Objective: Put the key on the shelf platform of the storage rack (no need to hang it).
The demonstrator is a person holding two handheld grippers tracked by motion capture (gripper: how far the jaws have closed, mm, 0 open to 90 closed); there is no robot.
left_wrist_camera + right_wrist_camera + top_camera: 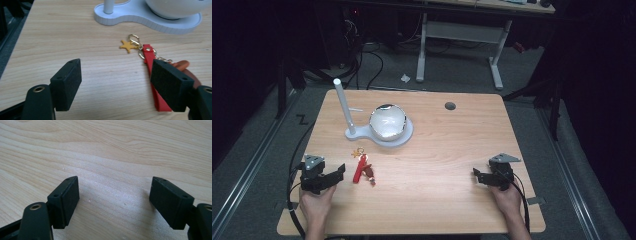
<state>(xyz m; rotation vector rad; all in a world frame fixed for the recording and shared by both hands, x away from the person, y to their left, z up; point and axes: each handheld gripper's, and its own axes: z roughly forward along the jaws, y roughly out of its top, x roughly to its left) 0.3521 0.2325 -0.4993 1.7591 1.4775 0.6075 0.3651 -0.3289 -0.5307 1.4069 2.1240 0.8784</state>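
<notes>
- The keychain (363,169), a red strap with a gold clasp, a yellow star charm (128,45) and a brown fob, lies flat on the table (437,165) at about 7 o'clock from the white bowl (387,121) on its stand (404,137)
- The left gripper (334,178) sits at 9 o'clock of the keychain, jaws spread apart with nothing between them; in the left gripper view the strap lies just behind its right-hand jaw
- The right gripper (479,176) rests well apart at 3 o'clock, also gaping and empty over bare wood
- Likely risk: the strap lies flat and thin, so a shallow approach could let the pads slide over it or push it along the table
- Closing on the clasp or chain instead of the strap could let the smooth metal slip out on lifting
- The dangling fob and charm may swing and snag the upright post (343,107) or bowl rim if carried low
</notes>
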